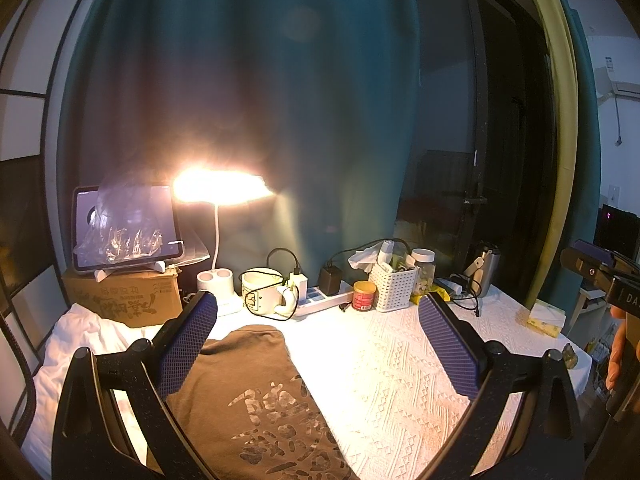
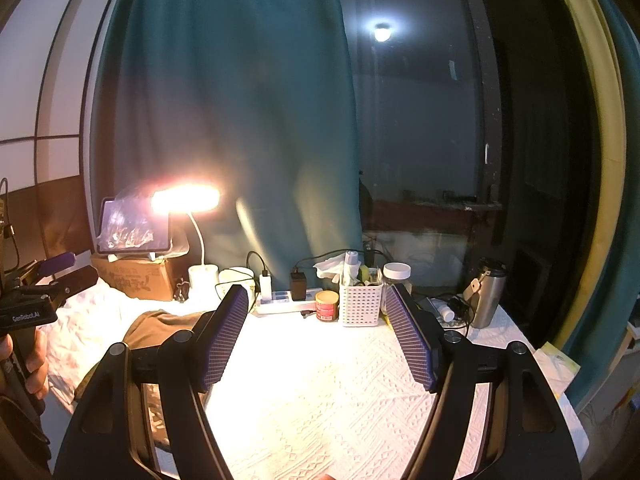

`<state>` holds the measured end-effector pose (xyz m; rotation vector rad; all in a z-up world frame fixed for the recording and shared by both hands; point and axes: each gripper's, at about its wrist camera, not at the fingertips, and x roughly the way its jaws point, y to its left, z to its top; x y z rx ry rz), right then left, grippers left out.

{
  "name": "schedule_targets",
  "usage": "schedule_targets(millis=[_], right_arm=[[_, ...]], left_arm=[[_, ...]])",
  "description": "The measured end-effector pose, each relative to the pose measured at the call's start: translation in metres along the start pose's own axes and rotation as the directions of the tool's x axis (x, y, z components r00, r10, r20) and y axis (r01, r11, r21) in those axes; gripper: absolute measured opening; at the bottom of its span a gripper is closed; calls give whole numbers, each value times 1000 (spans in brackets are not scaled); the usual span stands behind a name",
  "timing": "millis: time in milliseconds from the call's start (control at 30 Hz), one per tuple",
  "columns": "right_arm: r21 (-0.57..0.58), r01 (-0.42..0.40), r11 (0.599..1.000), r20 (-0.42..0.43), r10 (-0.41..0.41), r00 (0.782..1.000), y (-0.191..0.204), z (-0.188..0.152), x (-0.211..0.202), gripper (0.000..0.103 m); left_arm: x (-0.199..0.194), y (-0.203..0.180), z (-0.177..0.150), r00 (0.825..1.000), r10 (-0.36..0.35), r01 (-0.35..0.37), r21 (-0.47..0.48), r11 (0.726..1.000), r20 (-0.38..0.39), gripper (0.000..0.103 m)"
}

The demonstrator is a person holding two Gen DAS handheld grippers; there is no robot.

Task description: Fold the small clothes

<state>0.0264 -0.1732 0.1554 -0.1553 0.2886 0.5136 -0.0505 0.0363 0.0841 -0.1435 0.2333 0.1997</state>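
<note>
A brown T-shirt (image 1: 256,396) with a pale printed motif lies flat on the white textured tablecloth (image 1: 392,364), partly under my left gripper's left finger. My left gripper (image 1: 318,310) hovers above it, jaws wide apart and empty. In the right wrist view the same brown T-shirt (image 2: 160,326) shows only as a strip behind the left finger. My right gripper (image 2: 316,300) is open over bare tablecloth (image 2: 320,392), nothing between its blue pads. Each gripper appears at the edge of the other's view, held by a hand.
Along the back of the table stand a lit desk lamp (image 1: 220,188), a tablet on a cardboard box (image 1: 124,300), a mug (image 1: 262,292), a power strip (image 1: 324,300), a red tin (image 1: 364,296), a white basket (image 1: 394,286) and a steel flask (image 1: 486,272). A teal curtain hangs behind.
</note>
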Motion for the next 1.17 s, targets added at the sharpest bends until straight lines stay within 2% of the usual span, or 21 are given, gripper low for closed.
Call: schedule_targets(millis=[1167], right_arm=[[7, 11, 1000, -11, -11, 1000, -1, -4, 1, 75]], left_arm=[[3, -1, -1, 1000, -15, 15, 10, 1000, -5, 100]])
